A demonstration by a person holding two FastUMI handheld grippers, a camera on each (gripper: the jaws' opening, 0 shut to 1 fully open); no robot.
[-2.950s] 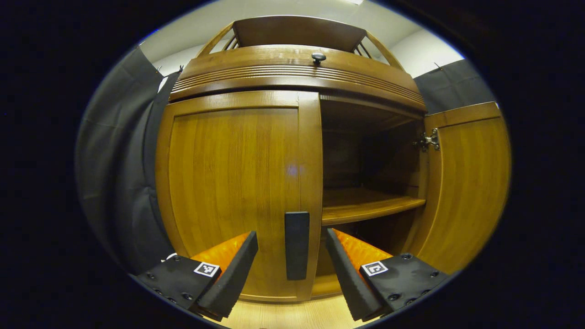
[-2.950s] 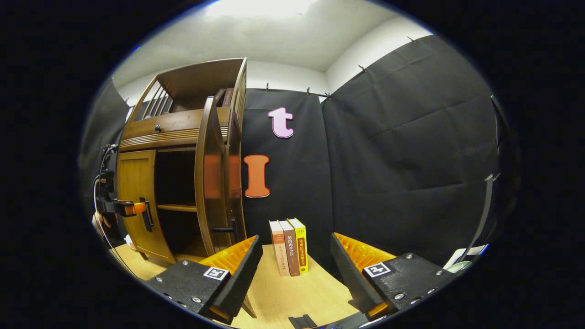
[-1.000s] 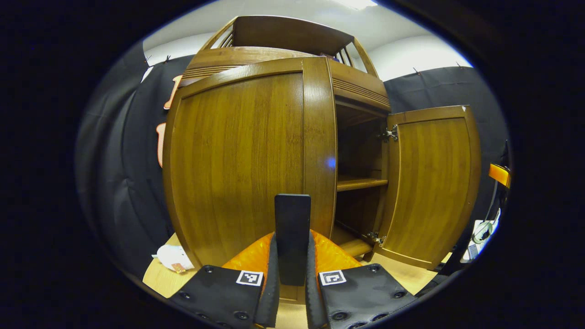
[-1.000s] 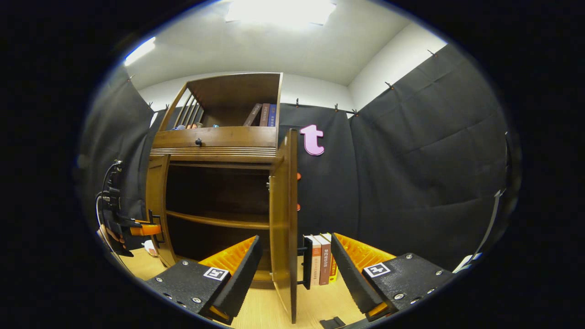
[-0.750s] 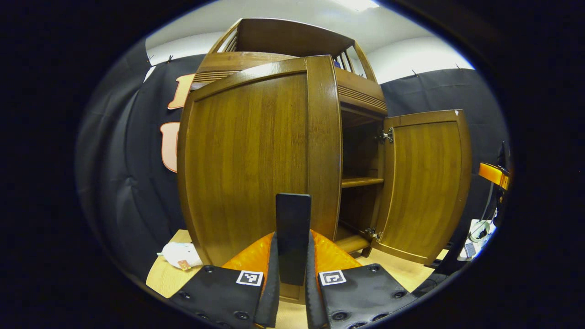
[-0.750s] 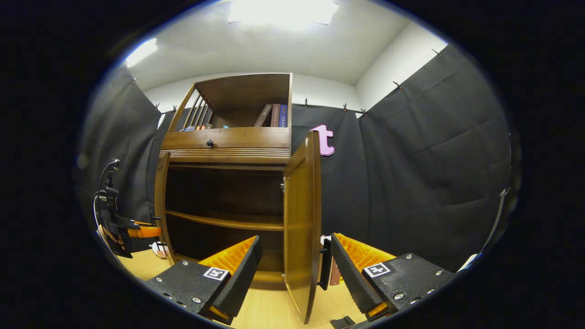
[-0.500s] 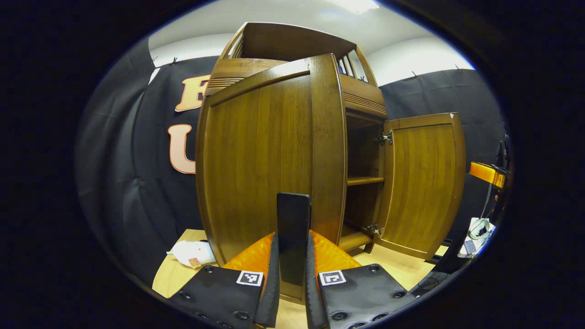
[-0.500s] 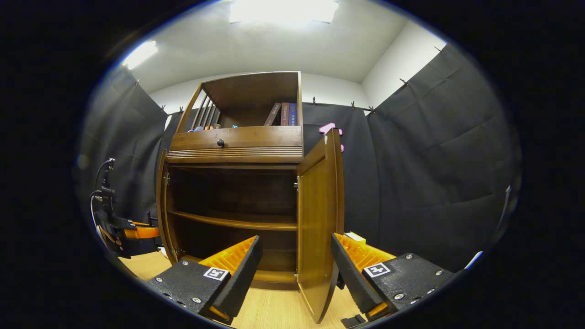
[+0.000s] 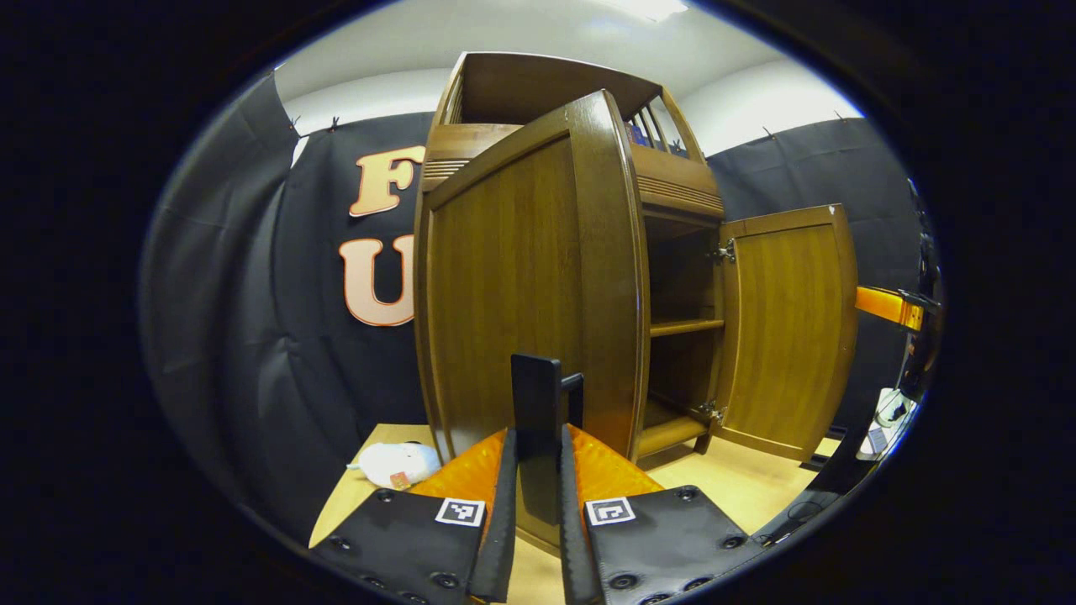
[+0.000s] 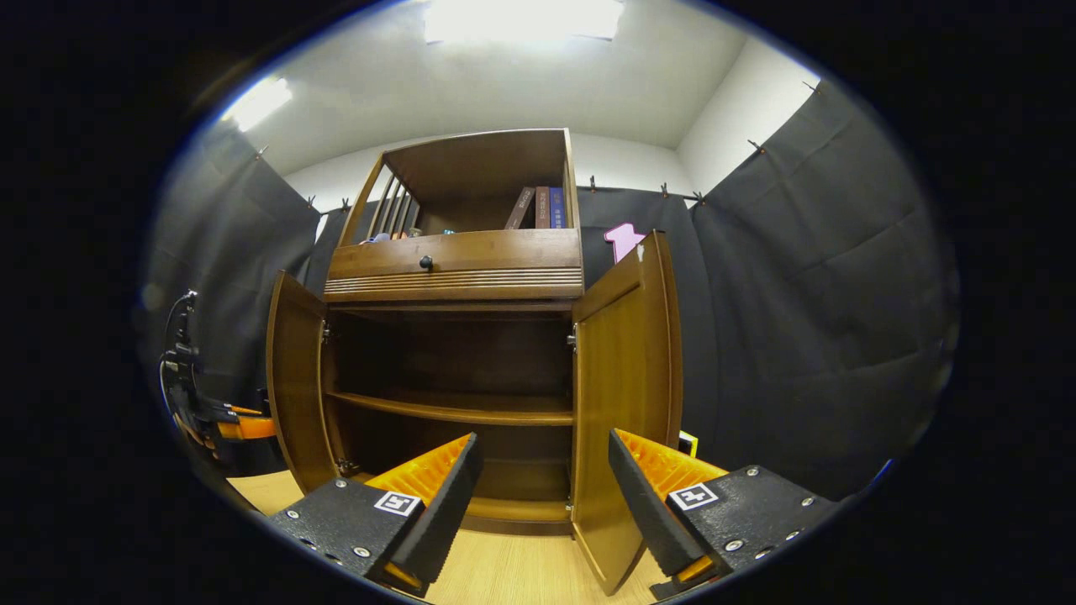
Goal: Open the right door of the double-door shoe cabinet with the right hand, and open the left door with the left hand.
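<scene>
The wooden shoe cabinet (image 10: 454, 269) stands with both doors swung out. In the left gripper view my left gripper (image 9: 536, 437) is shut on the dark upright handle (image 9: 538, 391) of the left door (image 9: 521, 277), which is angled well out from the cabinet. Beyond it hangs the right door (image 9: 790, 328), open, with a shelf (image 9: 685, 326) showing inside. In the right gripper view my right gripper (image 10: 544, 454) is open and holds nothing, a short way in front of the right door (image 10: 626, 386). The left door (image 10: 296, 378) and the left gripper (image 10: 244, 428) show at far left.
A white soft object (image 9: 395, 462) lies on the light wooden floor (image 10: 504, 576) left of the cabinet. A drawer with a dark knob (image 10: 426, 262) sits above the doors, and books (image 10: 542, 207) stand in the top shelf. Black cloth walls close in on both sides.
The left gripper closed on the left door's handle and has pulled that door steadily further open. The right gripper, open, has turned left to face the cabinet front; the right door stays open.
</scene>
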